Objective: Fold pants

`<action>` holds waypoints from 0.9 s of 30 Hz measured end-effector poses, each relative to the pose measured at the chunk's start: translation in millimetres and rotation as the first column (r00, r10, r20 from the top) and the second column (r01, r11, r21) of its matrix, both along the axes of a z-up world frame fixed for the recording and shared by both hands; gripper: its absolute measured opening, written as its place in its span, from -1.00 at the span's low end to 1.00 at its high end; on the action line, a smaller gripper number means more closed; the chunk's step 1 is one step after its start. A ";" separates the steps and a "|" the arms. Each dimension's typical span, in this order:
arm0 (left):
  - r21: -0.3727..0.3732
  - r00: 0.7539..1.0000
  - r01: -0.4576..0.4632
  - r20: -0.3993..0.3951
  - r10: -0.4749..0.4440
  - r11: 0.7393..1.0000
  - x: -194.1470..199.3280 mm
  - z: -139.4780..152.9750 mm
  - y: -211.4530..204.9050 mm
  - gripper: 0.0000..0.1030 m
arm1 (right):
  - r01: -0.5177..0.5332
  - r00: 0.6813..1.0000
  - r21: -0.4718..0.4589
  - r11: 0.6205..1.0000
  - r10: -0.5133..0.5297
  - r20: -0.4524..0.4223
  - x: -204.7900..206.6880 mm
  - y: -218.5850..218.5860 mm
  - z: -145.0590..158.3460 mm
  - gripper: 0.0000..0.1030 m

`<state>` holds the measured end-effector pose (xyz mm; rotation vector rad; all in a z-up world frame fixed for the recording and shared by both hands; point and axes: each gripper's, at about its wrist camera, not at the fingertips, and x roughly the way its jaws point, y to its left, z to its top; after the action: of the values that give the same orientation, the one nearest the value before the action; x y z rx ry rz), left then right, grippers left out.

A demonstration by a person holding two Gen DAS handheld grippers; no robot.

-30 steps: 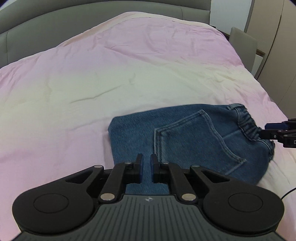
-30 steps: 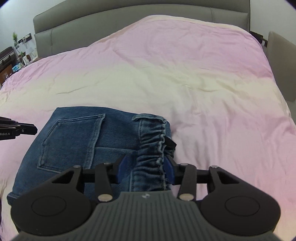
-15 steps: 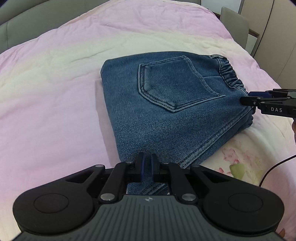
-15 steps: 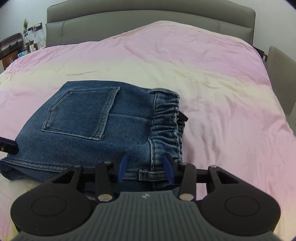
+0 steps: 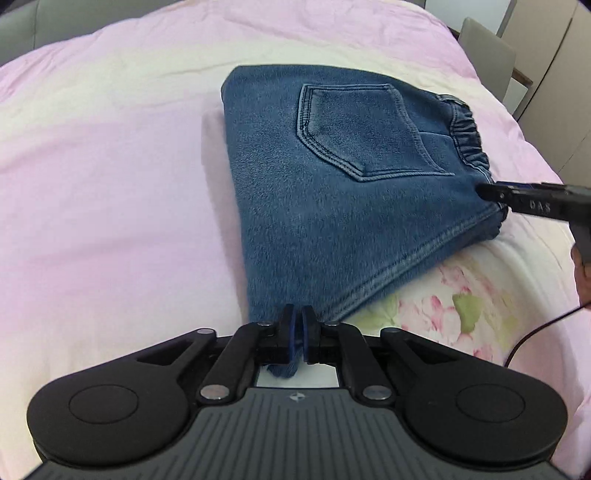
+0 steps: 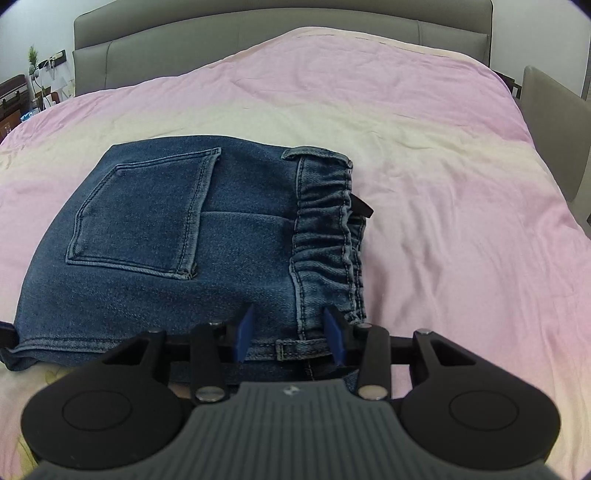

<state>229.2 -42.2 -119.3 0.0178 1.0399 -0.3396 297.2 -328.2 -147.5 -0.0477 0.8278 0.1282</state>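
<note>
Folded blue denim pants (image 5: 343, 192) lie on the pink bedspread, back pocket up, elastic waistband to the right. My left gripper (image 5: 299, 325) is shut on the near left corner of the pants. In the right wrist view the pants (image 6: 177, 251) fill the lower left, and my right gripper (image 6: 288, 332) is open with its blue pads either side of the near waistband corner. The right gripper also shows in the left wrist view (image 5: 532, 201) at the waistband edge.
The pink and cream bedspread (image 6: 424, 147) covers the whole bed, with a floral patch (image 5: 461, 295) near the front. A grey headboard (image 6: 258, 33) is at the back. A grey chair (image 6: 554, 122) stands at the right. A black cable (image 5: 535, 332) hangs at the right.
Both grippers have pulled the pants toward the near edge of the bed. The left gripper closed tighter on the corner. The right gripper stayed open at the waistband.
</note>
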 end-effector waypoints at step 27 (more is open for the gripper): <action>-0.395 0.956 -0.294 -0.095 0.279 0.871 120.5 -0.8 42.8 0.48 | 0.290 0.945 0.500 0.816 -0.162 -0.284 57.7 -118.7 -11.1 0.56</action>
<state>349.7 0.6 -120.2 -0.5160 0.9729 -0.2787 354.9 -446.9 -158.6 0.6100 0.9976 0.1366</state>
